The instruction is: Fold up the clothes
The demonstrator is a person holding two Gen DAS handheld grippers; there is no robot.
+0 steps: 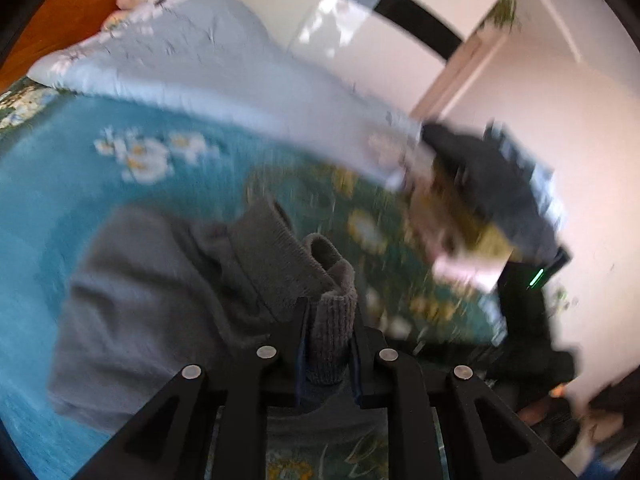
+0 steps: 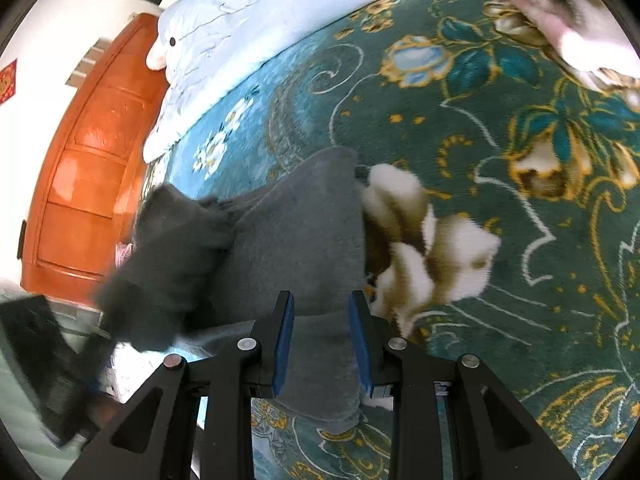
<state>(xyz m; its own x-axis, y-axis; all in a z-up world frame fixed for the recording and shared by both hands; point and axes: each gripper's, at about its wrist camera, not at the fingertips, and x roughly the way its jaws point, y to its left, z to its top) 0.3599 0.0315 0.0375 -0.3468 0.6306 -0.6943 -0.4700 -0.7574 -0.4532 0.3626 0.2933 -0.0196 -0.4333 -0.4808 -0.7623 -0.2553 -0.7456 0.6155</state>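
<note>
Left gripper (image 1: pixel 329 320): jaws clamped on the ribbed cuff of a grey sweater (image 1: pixel 160 304), the rest of the cloth trailing off to the left above the bed. Picture blurred.

Right gripper (image 2: pixel 322 336): jaws clamped on a fold of the same grey sweater (image 2: pixel 296 232), which lies on the teal flowered bedspread (image 2: pixel 520 208). White-and-brown fluffy patch (image 2: pixel 424 240) just beside the grey cloth. Pale blue quilt (image 2: pixel 224 32) along the far edge; orange wooden door (image 2: pixel 92 168) behind.

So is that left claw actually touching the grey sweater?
Touching. In the left wrist view the left claw has both fingers pressed against a ribbed fold of the grey sweater, with no gap either side.
</note>
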